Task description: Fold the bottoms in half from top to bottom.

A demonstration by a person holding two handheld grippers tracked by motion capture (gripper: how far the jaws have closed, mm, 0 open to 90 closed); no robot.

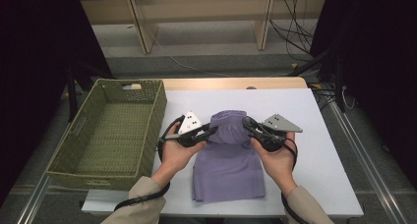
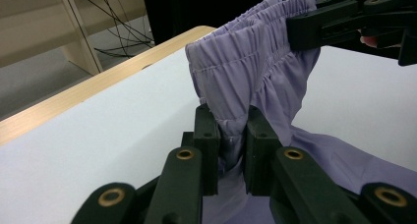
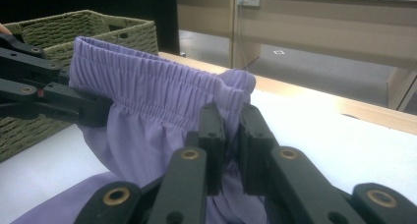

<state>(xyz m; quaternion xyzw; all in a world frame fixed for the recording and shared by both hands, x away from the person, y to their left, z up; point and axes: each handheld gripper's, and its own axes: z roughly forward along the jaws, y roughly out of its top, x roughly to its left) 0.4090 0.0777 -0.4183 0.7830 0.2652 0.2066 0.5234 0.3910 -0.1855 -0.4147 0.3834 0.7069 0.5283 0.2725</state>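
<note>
Hands come in from the near edge of the table (image 1: 319, 135), each carrying a gripper, and between them lies a pair of purple shorts (image 1: 228, 160) whose legs lie flat and run toward the person while the waistband (image 1: 228, 123) is lifted off the surface at the far end. The left gripper (image 1: 212, 129) has its jaws nearly closed on the left end of that waistband; in the left gripper view the gathered cloth is pinched between the two black pads (image 2: 209, 135) and rises up and away to the other gripper's hold. The right gripper (image 1: 247, 127) mirrors it, jaws all but shut on the right end, the elastic bunched between its pads (image 3: 211, 135). So the waistband spans crosswise from one grip to the other, and the shorts' long axis runs from the raised band back to the near edge. Both hands sit about equally close to the cloth. Farther left, just off the white surface, stands the green wicker basket (image 1: 157, 111), empty inside. It lies nearer the left hand, so any carry to it would probably be led from that side, with the right following across.
</note>
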